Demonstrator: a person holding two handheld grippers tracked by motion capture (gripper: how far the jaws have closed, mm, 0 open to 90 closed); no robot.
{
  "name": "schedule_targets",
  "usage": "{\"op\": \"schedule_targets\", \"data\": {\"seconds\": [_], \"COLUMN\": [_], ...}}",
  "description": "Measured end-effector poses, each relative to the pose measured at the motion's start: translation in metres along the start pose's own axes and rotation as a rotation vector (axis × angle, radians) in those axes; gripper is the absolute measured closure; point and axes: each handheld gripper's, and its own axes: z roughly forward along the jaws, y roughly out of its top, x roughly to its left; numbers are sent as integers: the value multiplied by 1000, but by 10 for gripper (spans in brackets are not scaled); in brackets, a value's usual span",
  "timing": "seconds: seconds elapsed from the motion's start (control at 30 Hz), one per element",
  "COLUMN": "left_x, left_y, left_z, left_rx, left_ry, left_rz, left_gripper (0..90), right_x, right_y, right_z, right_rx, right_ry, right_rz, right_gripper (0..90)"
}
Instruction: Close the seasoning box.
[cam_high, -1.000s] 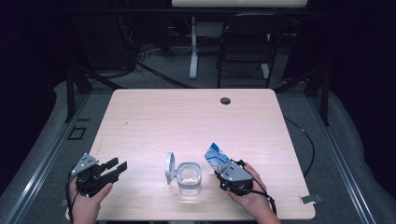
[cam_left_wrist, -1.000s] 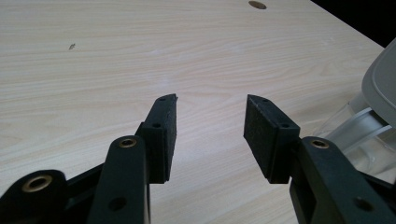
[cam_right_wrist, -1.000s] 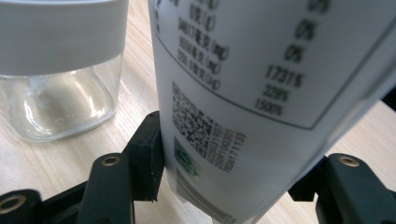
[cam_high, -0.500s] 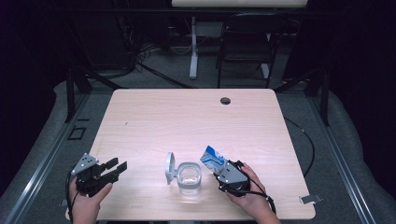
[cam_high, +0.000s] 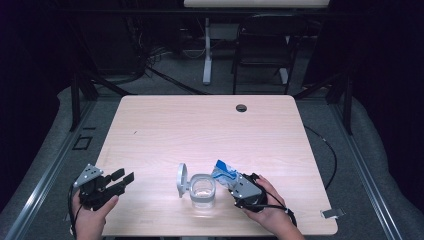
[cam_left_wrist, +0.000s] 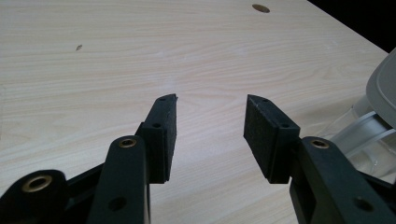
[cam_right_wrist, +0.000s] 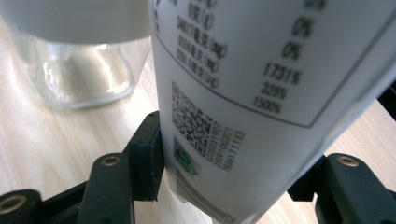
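While the left tool (cam_high: 122, 180) rests with its jaws spread and nothing between them, well to the left of the clear jar (cam_high: 203, 191), that jar stands on the table (cam_high: 200, 125) with its hinged lid (cam_high: 182, 178) flipped open at its left; whether it holds anything I cannot tell. Just right of the jar, the right tool (cam_high: 231, 183) pinches a blue-and-white packet (cam_right_wrist: 243, 93), whose white back shows a QR code, a barcode and percentages: 0%, 1731%, 320%, 1500%.
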Motion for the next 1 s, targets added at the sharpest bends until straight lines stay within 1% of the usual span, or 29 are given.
{"op": "schedule_targets", "data": {"seconds": [0.03, 0.17, 0.3, 0.33, 0.4, 0.43, 0.5, 0.57, 0.6, 0.63, 0.8, 0.9, 0.97, 1.0], "left_x": [0, 0, 0, 0, 1, 1, 2, 2, 3, 3, 6, 7, 8, 8], "left_y": [0, 0, 0, 0, 0, -1, -1, 0, 0, 0, -1, -1, -1, -1], "left_z": [0, 0, 0, 0, 1, 1, 1, 0, 0, -1, -2, -3, -4, -4], "left_rx": [-1, 2, 2, 2, 4, 4, 1, -3, -6, -4, -8, -10, -13, -14], "left_ry": [1, 3, 2, 3, 2, 3, 3, 3, 3, 3, 9, 9, 11, 11], "left_rz": [-1, 2, 2, 2, 3, 2, 0, -2, -4, -5, -14, -19, -21, -21], "left_gripper": [547, 547, 547, 547, 546, 547, 547, 547, 547, 547, 547, 547, 547, 547], "right_x": [0, 0, 0, 0, 1, 1, 2, 2, 3, 3, 5, 6, 7, 7], "right_y": [0, 0, 1, 1, 2, 2, 3, 4, 4, 4, 5, 7, 7, 8], "right_z": [0, -2, -3, -4, -3, -4, -3, -3, -3, -3, -1, -1, 1, 1], "right_rx": [1, 32, 48, 55, 58, 69, 70, 81, 73, 88, 95, 111, 93, 108], "right_ry": [5, 10, 15, 5, 6, 4, 8, 5, 6, 8, 10, 10, 15, 13], "right_rz": [-2, -45, -67, -77, -86, -100, -108, -127, -124, -138, -152, -172, -159, -175], "right_gripper": [419, 420, 420, 420, 420, 420, 420, 420, 420, 421, 421, 421, 421, 421]}}
